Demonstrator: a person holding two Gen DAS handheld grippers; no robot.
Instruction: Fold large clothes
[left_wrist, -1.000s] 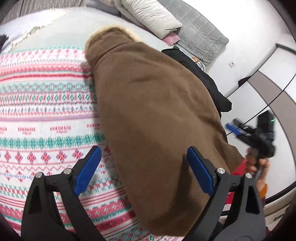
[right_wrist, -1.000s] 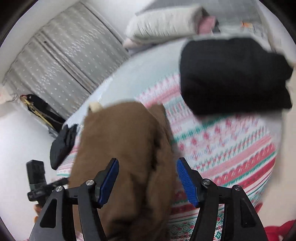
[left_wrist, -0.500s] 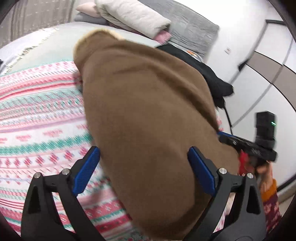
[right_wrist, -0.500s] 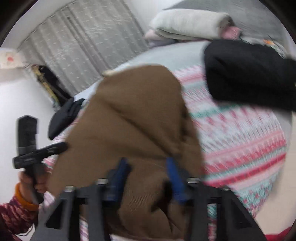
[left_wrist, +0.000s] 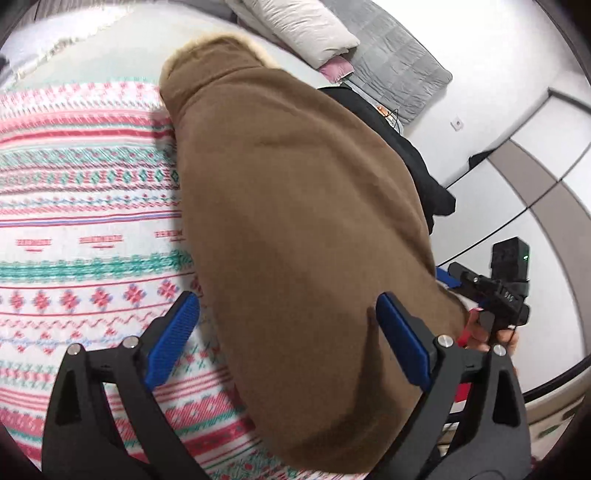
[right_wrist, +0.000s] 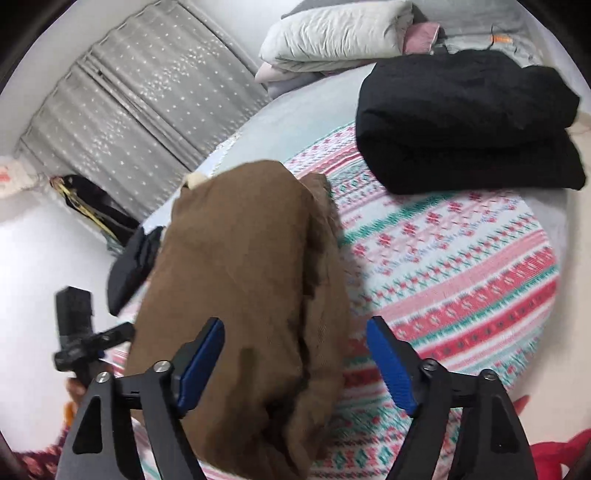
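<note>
A folded brown fleece garment (left_wrist: 303, 221) with a cream fur trim at its far end lies lengthwise on the patterned bedspread (left_wrist: 81, 206). My left gripper (left_wrist: 288, 332) is open, its blue pads either side of the garment's near end, holding nothing. In the right wrist view the same brown garment (right_wrist: 243, 280) lies in front of my right gripper (right_wrist: 295, 354), which is open and empty just above its near end. The right gripper also shows in the left wrist view (left_wrist: 491, 295) past the garment's right edge.
A folded black garment (right_wrist: 469, 122) lies at the far right of the bed. White folded bedding (right_wrist: 332, 37) and a grey quilt (left_wrist: 388, 62) sit at the head. Another dark garment (right_wrist: 133, 258) lies at the left edge. Curtains (right_wrist: 140, 103) hang behind.
My right gripper was shut on the brown garment's near end half a second ago and has opened and let go. The garment has settled flat on the bed. The left gripper stayed open.
</note>
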